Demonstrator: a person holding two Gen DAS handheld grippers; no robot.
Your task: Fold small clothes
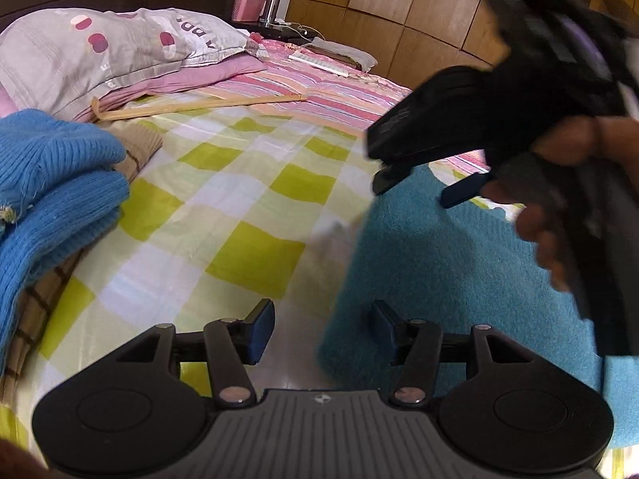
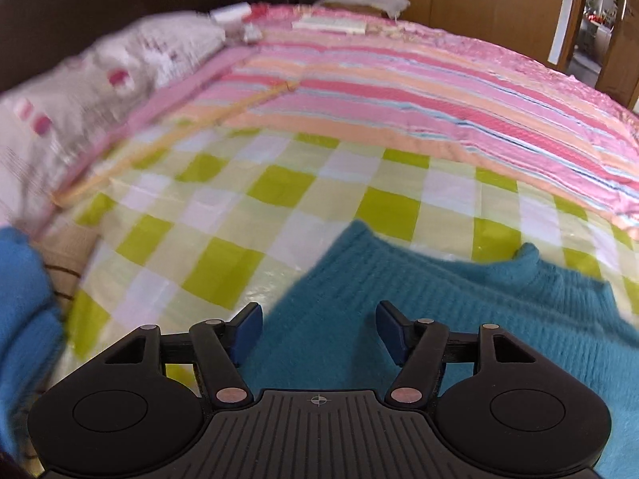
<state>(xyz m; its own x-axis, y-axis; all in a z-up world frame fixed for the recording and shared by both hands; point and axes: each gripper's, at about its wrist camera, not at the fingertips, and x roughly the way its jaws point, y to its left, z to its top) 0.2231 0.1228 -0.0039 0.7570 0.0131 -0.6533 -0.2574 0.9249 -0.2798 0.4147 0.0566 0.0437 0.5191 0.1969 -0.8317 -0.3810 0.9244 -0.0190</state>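
Two grippers in view, both with jaws spread and nothing between the pads. Left gripper (image 1: 321, 329) hovers over the edge where the teal sweater (image 1: 459, 271) meets the checked sheet (image 1: 239, 199); its right pad sits above the teal knit, its left pad above the sheet. Contact with the fabric can't be confirmed. Right gripper (image 2: 319, 329) hangs over the same teal sweater (image 2: 399, 319), fingers apart, pads blue. In the left wrist view the right gripper (image 1: 431, 187) shows up blurred at upper right, held in the person's hand (image 1: 559, 207), tips wide apart above the sweater's far side.

Sweater lies flat on the checked sheet (image 2: 279, 199), at the near right part of the bed. In the right wrist view its collar (image 2: 529, 259) points away from the camera toward the striped pink blanket (image 2: 439, 99), so the long axis seems to run roughly near-to-far, hem end toward the grippers. One corner or shoulder reaches out at far left of the garment; the right side runs out of frame, so full outline can't be read.

Left of the work area: a stack of blue knitwear (image 1: 52, 191) resting on a tan checked garment (image 1: 131, 147). Behind it a grey dotted pillow (image 1: 100, 48) and a wooden stick (image 1: 199, 105) lying across the bed. Wooden wardrobe (image 1: 399, 8) at the back.
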